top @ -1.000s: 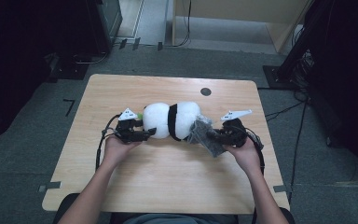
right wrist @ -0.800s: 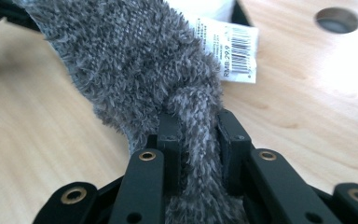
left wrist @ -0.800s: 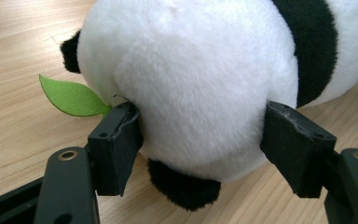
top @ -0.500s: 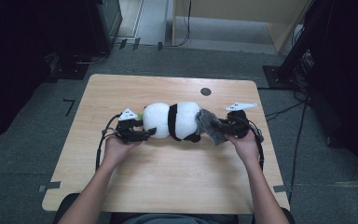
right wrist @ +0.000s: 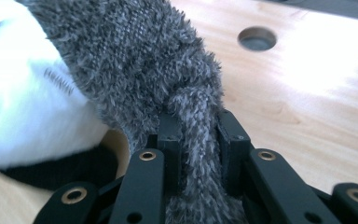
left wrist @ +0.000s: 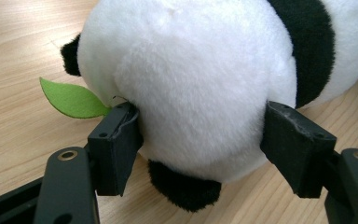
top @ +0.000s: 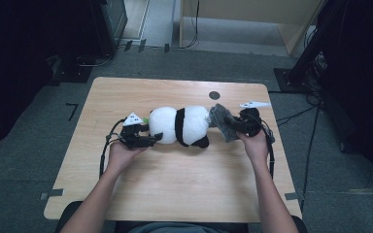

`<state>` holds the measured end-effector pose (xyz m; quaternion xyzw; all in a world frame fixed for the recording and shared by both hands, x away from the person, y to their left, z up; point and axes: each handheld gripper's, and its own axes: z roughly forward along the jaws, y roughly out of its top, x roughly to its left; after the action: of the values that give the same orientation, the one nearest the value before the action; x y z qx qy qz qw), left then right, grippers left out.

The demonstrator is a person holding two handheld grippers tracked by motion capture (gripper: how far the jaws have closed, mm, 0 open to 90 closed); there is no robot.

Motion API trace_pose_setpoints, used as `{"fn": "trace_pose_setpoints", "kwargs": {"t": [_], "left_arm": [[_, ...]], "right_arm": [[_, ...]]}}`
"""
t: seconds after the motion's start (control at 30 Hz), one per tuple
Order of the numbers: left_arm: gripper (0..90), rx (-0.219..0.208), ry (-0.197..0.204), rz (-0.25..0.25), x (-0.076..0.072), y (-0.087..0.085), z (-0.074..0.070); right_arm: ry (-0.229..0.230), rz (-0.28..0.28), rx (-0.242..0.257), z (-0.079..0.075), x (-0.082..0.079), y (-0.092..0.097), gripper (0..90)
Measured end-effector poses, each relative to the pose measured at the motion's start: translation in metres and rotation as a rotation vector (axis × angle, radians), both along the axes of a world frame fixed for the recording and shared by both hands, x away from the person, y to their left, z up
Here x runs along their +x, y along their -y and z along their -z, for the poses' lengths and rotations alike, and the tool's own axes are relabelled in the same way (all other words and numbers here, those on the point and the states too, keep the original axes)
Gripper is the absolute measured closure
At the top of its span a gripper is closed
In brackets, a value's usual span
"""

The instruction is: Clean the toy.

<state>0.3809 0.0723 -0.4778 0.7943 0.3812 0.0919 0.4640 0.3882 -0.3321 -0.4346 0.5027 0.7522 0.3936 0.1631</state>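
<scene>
Mostly hidden: face of the round black-and-white plush panda toy [top: 180, 125], turned away in the high view and cut off at the edges of both gripper views; far end of the fuzzy grey knitted cloth [right wrist: 144, 60] lost behind the right gripper [top: 238, 125]. Lying on its side mid-table on the pale wood-grain tabletop [top: 184, 179], clamped at the white rounded end between the wide-set black pads of the left gripper [left wrist: 200, 140], soft pile bulging past them beside a flat green felt leaf [left wrist: 72, 99]. Pinched tight in the nearly shut right jaws: a narrow twisted fold of the grey cloth. Compared with a second ago, drawn further toward the table's right edge, cloth stretched off the panda's rear; left hand unmoved.
</scene>
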Motion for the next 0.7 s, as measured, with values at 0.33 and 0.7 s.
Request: {"fn": "trace_pose_setpoints", "kwargs": {"t": [0.33, 0.7], "left_arm": [[28.8, -0.003, -0.003, 0.002, 0.0, -0.004, -0.001], [31.6, 0.008, 0.045, -0.036, -0.001, -0.028, -0.005]], "right_arm": [[-0.003, -0.046, 0.035, 0.008, 0.008, -0.028, 75.7], [-0.008, -0.033, 0.051, 0.011, 0.012, -0.02, 75.3]]}}
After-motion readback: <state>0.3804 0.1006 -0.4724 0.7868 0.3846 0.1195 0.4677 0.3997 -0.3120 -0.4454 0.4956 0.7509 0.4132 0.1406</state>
